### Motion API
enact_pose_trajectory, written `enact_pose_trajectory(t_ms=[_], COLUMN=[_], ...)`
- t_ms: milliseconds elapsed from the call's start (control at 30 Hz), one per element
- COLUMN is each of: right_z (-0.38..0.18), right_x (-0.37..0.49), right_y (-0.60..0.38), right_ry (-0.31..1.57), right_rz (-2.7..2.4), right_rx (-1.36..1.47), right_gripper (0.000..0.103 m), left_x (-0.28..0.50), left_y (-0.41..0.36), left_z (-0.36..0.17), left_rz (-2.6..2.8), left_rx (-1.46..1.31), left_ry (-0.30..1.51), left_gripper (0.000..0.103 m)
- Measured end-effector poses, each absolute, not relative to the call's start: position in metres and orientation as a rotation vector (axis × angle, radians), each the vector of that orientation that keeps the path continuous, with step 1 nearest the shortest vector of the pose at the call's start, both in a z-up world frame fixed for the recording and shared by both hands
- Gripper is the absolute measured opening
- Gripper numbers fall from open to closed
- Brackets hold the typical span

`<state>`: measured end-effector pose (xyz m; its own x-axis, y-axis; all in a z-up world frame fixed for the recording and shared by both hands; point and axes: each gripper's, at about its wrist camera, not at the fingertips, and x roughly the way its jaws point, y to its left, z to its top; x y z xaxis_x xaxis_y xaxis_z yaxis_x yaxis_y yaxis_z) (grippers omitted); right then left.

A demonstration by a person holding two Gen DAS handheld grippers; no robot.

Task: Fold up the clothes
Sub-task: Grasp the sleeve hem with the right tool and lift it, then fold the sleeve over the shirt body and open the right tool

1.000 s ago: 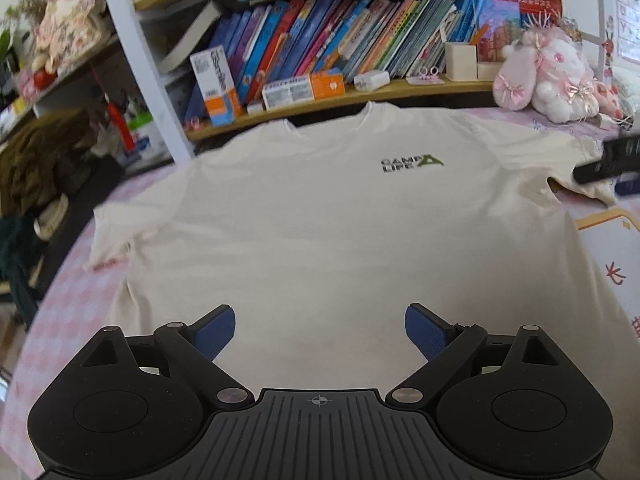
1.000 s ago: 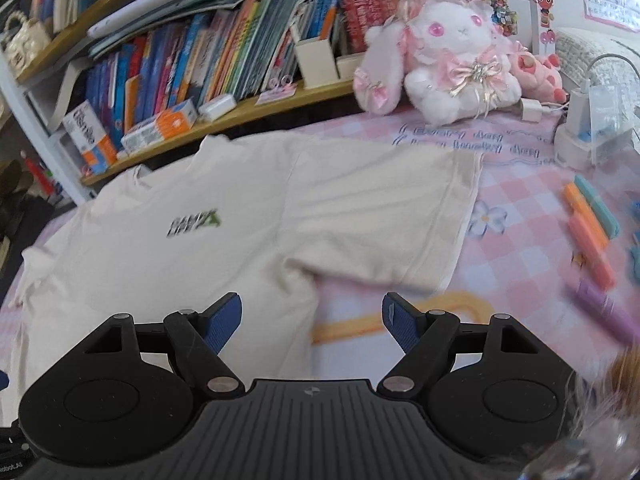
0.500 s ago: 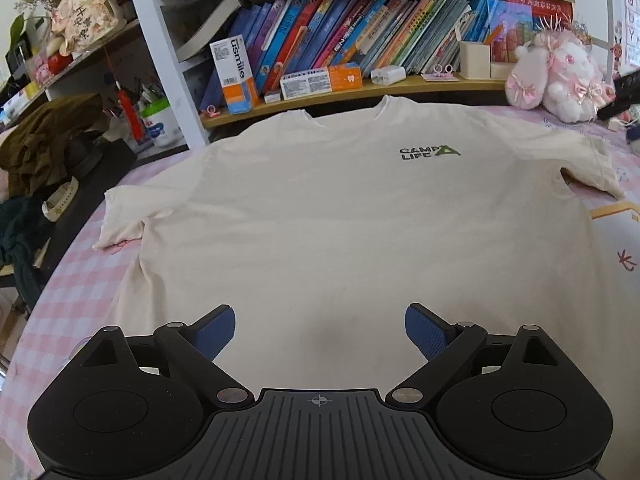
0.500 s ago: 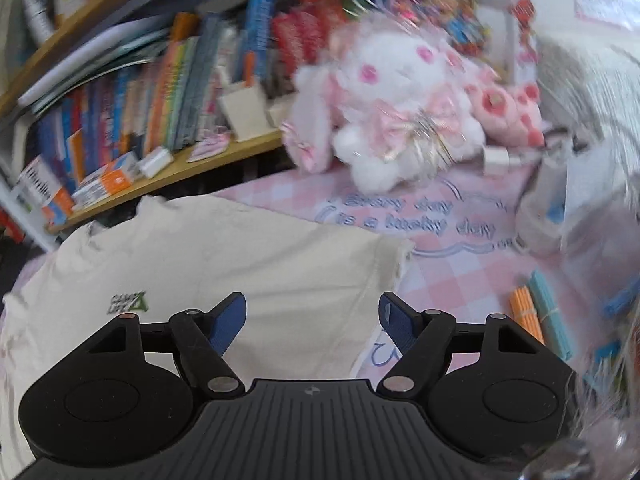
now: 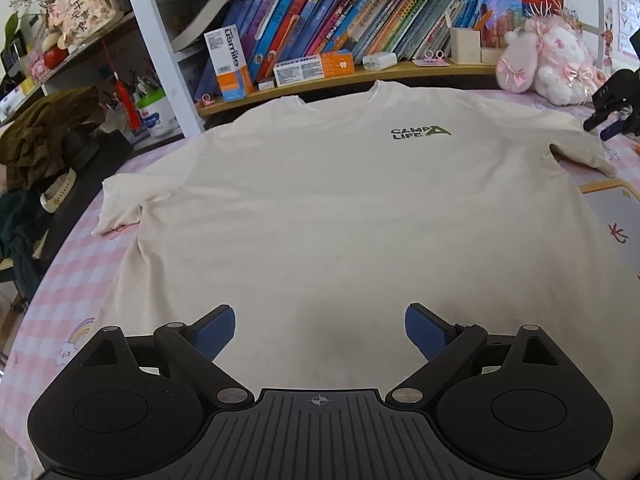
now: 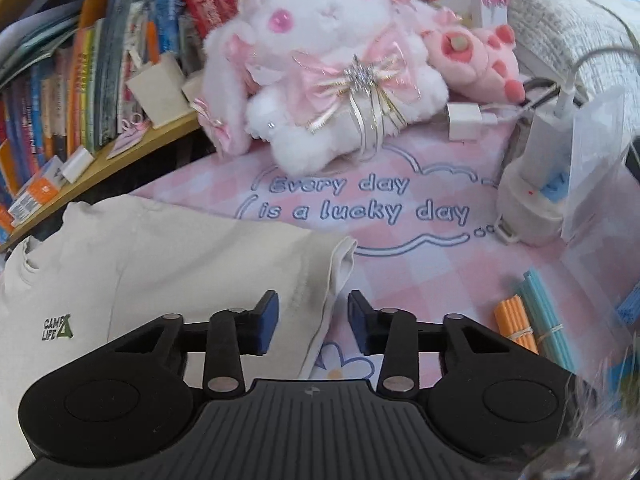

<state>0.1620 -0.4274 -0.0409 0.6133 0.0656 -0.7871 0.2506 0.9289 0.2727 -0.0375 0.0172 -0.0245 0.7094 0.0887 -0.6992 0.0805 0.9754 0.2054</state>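
- Right now the right gripper [image 6: 312,322] has its jaws closing, and the hem of the T-shirt's sleeve [image 6: 320,280] runs up through the gap between them; the blue pads stand either side of that edge and do not yet press on it.
- Just left of those jaws lies the rest of the cream T-shirt [image 5: 320,208], flat on the counter [image 6: 420,272], with its green "CAMP LIFE" print [image 6: 56,326] further left.
- Right of the jaws the pink checked counter cover is bare, then come bundles of orange and teal sticks [image 6: 528,320].
- Ahead of the jaws, past the sleeve, the cover reads "Every day is a lucky day", and beyond that sits a white and pink plush rabbit [image 6: 328,80] against a shelf of books [image 6: 80,80].
- Ahead and to the right stands a white device [image 6: 532,196] with a cable.
- Meanwhile the left gripper [image 5: 320,332] hangs over the lower part of the shirt with its jaws spread wide and only flat cloth beneath the gap.
- Ahead of these jaws the shirt spreads out front side up, collar [image 5: 336,98] toward the bookshelf, one sleeve [image 5: 120,204] off to the left and the other far right, where the right gripper shows at the picture's edge.
- Left of the shirt, off the counter, lies a heap of dark clothes [image 5: 44,136].
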Motion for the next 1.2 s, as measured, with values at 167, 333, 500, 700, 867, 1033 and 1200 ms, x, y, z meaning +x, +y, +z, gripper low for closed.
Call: enact_pose_trajectory(t_ms=[167, 333, 500, 700, 867, 1033, 1200], right_z=[-0.041, -0.042, -0.039, -0.001, 0.020, 0.039, 0.059], right_x=[0.160, 0.163, 0.170, 0.172, 0.178, 0.182, 0.185], right_y=[-0.415, -0.397, -0.401, -0.396, -0.363, -0.314, -0.239], right_ry=[0.927, 0.936, 0.962, 0.858, 0.834, 0.811, 0.750], right_rz=[-0.112, -0.116, -0.076, -0.060, -0.016, 0.017, 0.046], right_rx=[0.335, 0.198, 0.214, 0.261, 0.226, 0.174, 0.097], right_gripper=[0.033, 0.019, 0.010, 0.010, 0.010, 0.010, 0.010], left_x=[-0.034, -0.033, -0.035, -0.036, -0.036, -0.038, -0.039], left_y=[0.019, 0.018, 0.021, 0.038, 0.055, 0.074, 0.091], left_z=[-0.026, -0.027, -0.029, -0.028, -0.026, -0.024, -0.024], left_rz=[0.011, -0.007, -0.018, -0.005, -0.009, -0.028, -0.049], left_rx=[0.208, 0.210, 0.213, 0.183, 0.152, 0.125, 0.109], left_ry=[0.794, 0.798, 0.801, 0.786, 0.766, 0.747, 0.733], left_gripper=[0.094, 0.094, 0.094, 0.094, 0.094, 0.094, 0.094])
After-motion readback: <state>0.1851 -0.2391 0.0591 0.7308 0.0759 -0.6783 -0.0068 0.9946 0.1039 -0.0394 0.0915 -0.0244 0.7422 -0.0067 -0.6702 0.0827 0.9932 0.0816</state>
